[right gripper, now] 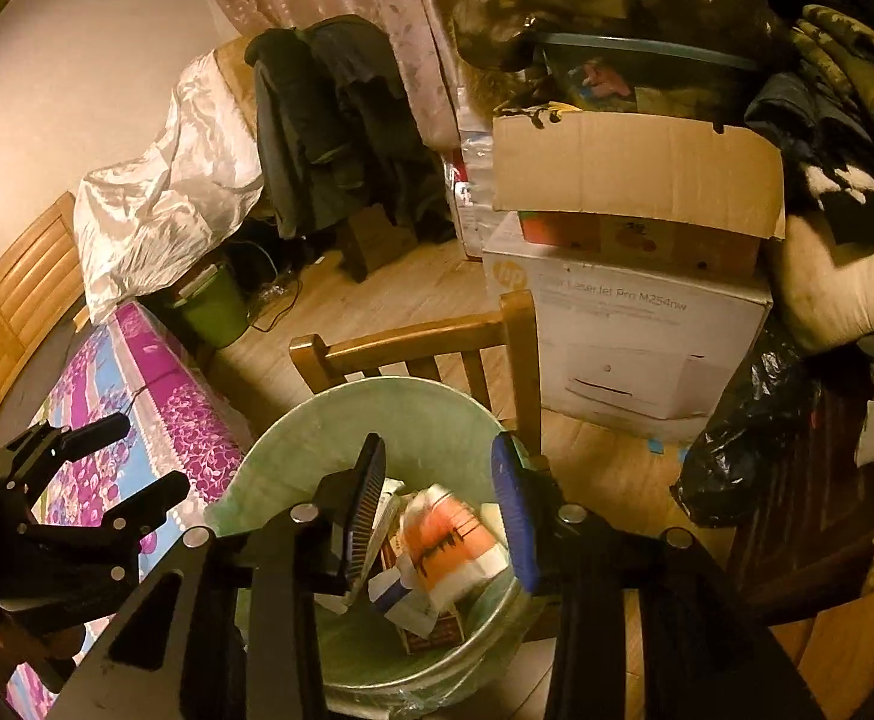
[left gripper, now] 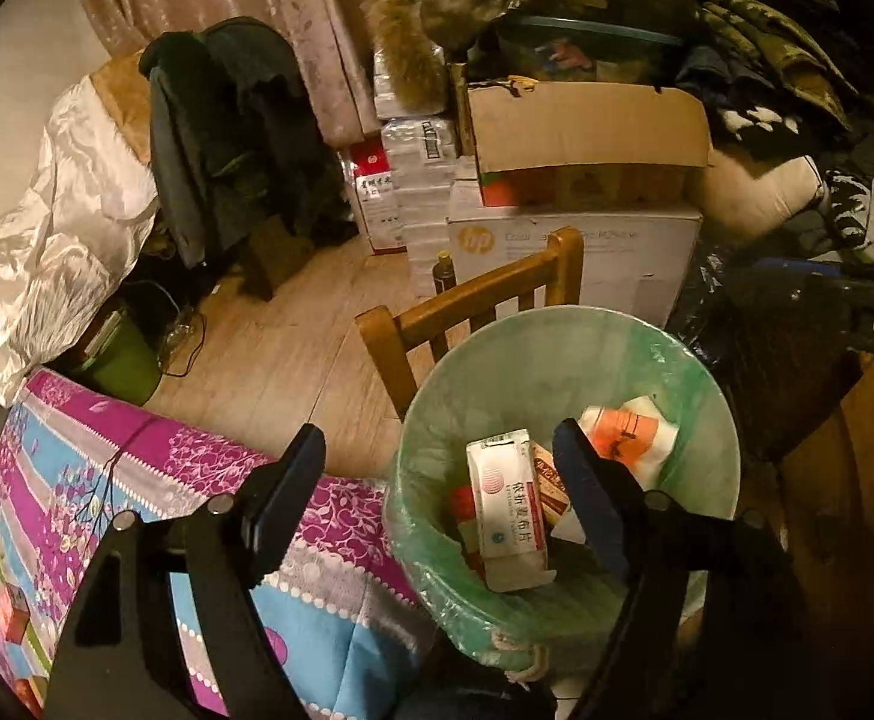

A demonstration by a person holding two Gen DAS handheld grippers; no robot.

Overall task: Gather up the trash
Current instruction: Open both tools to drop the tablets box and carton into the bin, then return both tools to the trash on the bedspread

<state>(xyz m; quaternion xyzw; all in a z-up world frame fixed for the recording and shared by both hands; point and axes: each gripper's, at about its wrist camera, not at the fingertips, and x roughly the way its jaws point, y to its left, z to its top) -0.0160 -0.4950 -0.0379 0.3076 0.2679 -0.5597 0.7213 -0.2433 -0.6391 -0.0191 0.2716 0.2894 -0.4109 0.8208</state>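
Hovering over the lined bin (right gripper: 293, 450) of boxes, the left claw (left gripper: 437, 480) and right claw (right gripper: 440, 510) gape wide, holding nothing.

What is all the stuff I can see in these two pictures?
Trash bin: one, lined with a pale green bag, by the bed.
Medicine box: one, white with red, inside the bin.
Wrapper: one, orange and white, blurred, inside the bin.
Chair: one, wooden, behind the bin.
Printer box: one, white, on the floor behind the chair.
Cardboard box: one, brown, on top of the printer box.
Bedspread: one, purple and blue floral, left of the bin.
Black bag: one, right of the bin.
Green bucket: one, on the floor by the bed.
Left gripper: one, black, open, at the bin's edge.
Right gripper: one, black with a blue pad, open above the bin.
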